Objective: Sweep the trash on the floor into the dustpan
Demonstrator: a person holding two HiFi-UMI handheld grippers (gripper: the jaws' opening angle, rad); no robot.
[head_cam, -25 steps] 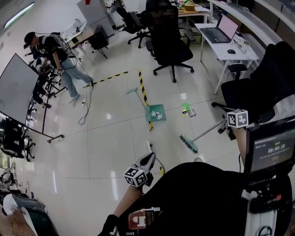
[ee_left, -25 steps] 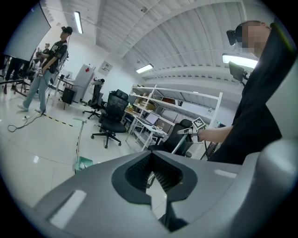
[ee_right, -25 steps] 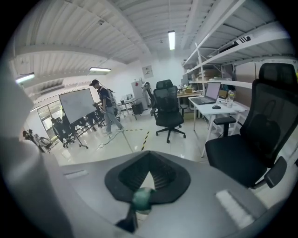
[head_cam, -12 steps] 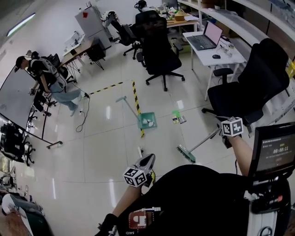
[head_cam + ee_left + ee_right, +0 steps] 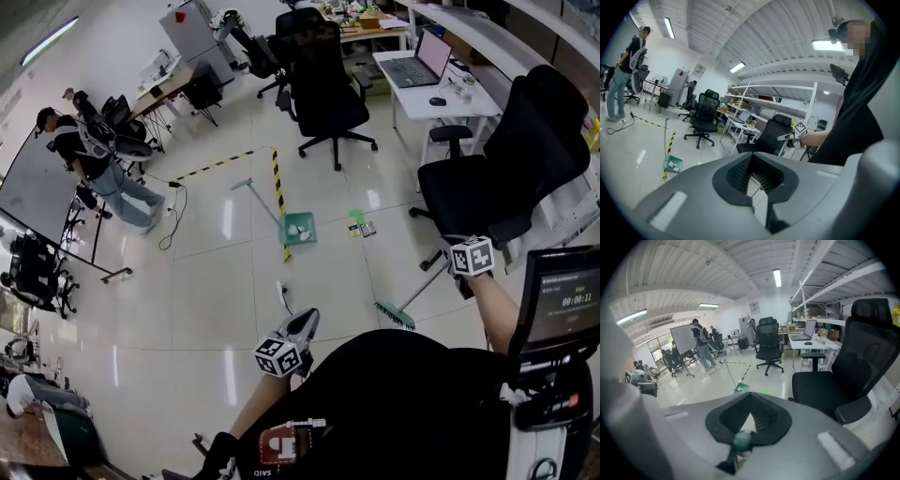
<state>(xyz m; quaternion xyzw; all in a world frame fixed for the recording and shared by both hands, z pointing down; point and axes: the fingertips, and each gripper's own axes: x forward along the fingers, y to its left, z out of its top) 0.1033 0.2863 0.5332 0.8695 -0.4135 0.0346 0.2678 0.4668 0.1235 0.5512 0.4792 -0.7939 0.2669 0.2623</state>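
With your right gripper [image 5: 457, 270] clamped on the broom handle [image 5: 424, 286] and your left gripper [image 5: 300, 326] closed and empty, the trash [image 5: 359, 226] lies beyond the brush head [image 5: 395, 315], with the dustpan [image 5: 300, 228] just left of it.

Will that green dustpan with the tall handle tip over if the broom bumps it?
Probably it slides first: the green dustpan looks light and sits on a glossy tile floor. Its long handle stands high, so a bump up there might tip it. The white scraps inside likely add little weight.
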